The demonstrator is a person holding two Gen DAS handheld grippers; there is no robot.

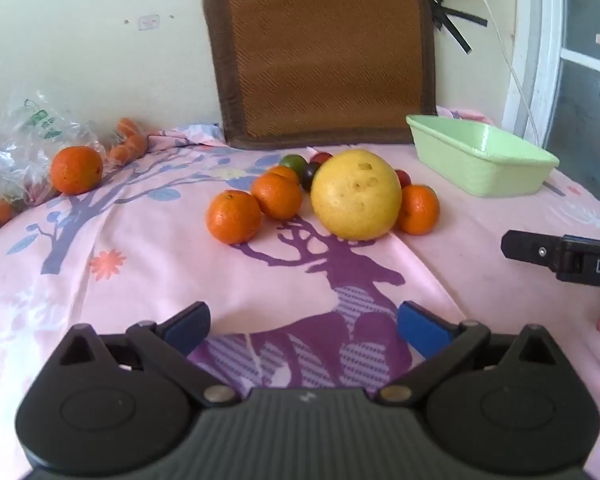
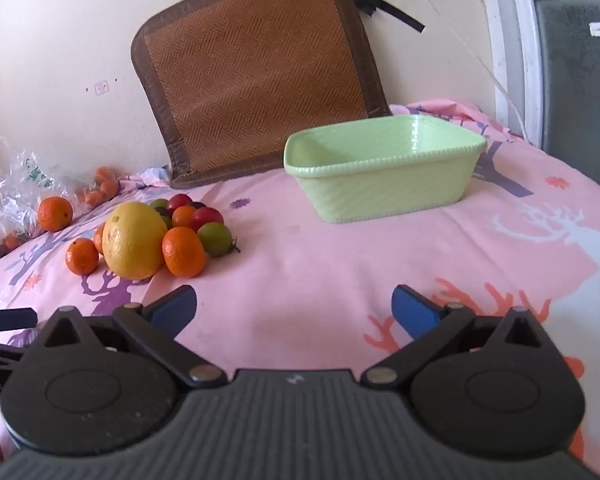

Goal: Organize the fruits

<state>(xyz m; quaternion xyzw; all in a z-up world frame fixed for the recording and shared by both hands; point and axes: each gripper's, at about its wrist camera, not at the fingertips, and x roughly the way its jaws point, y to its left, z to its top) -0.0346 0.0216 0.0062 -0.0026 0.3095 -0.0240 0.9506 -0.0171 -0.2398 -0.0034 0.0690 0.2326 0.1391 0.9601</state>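
A big yellow grapefruit [image 1: 356,195] lies on the pink sheet among several oranges [image 1: 233,216] and small red and green fruits [image 1: 293,163]; the pile also shows in the right wrist view [image 2: 134,235]. One orange [image 1: 76,169] lies apart at the left. An empty light green basket [image 1: 480,155] stands at the right, also in the right wrist view [image 2: 384,168]. My left gripper [image 1: 304,326] is open and empty, short of the pile. My right gripper [image 2: 294,310] is open and empty, in front of the basket.
A clear plastic bag [image 1: 16,140] with more fruit lies at the far left by the wall. A brown woven mat [image 1: 320,56] leans against the wall behind the fruit. The right gripper's finger [image 1: 560,258] shows at the left view's right edge.
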